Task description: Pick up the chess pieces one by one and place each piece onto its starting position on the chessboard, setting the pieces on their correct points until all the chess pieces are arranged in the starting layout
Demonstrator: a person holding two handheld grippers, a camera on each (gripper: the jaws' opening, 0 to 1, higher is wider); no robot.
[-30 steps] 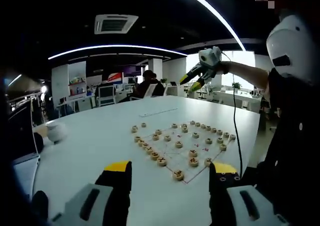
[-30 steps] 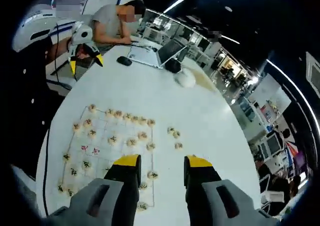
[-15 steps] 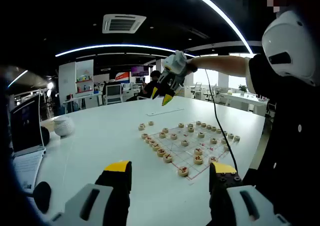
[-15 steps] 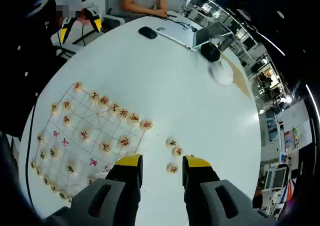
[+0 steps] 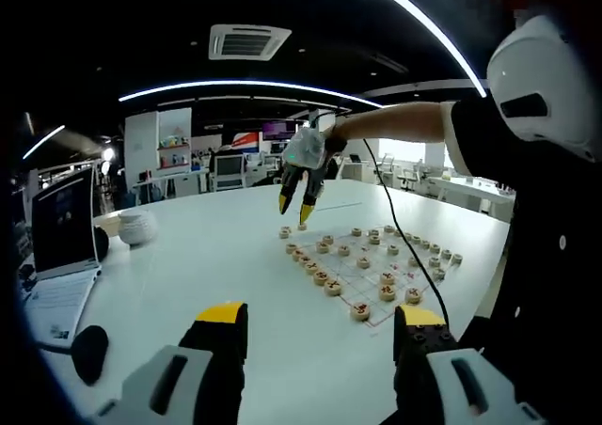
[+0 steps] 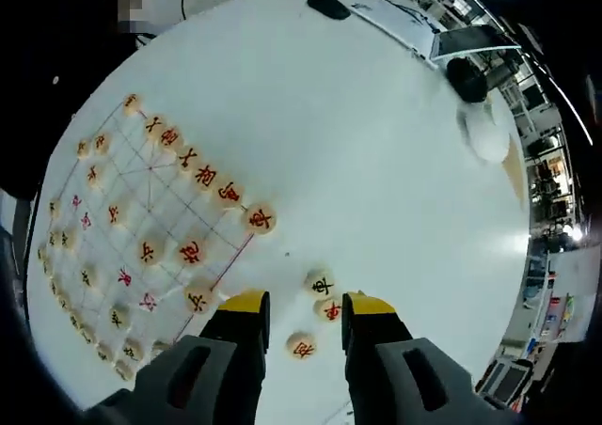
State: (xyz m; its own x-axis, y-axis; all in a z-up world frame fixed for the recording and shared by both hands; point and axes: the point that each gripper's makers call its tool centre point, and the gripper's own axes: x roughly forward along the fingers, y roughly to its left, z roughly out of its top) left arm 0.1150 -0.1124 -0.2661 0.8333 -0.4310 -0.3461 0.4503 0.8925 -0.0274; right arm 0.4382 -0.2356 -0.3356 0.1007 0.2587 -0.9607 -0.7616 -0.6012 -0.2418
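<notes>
A chessboard (image 6: 141, 188) printed with red lines lies on the white table (image 6: 357, 152), with several round wooden pieces (image 6: 205, 176) on its points. Three loose pieces (image 6: 321, 282) lie just off the board's corner. My right gripper (image 6: 307, 307) hangs open right over them, and two of these pieces show between its fingers. In the left gripper view the same board (image 5: 365, 278) lies ahead to the right. There the right gripper (image 5: 295, 207) points down over the loose pieces (image 5: 285, 231) at the board's far corner. My left gripper (image 5: 320, 323) is open and holds nothing, well short of the board.
A laptop (image 5: 58, 246), a black mouse (image 5: 88, 352) and a white round object (image 5: 138, 228) stand at the table's left side. A person's arm (image 5: 404, 124) and a cable (image 5: 400, 228) reach over the board. Desks and people fill the office behind.
The right gripper has come down and forward from high above the board to just over the three loose pieces. The left gripper view has swung slightly to the left.
</notes>
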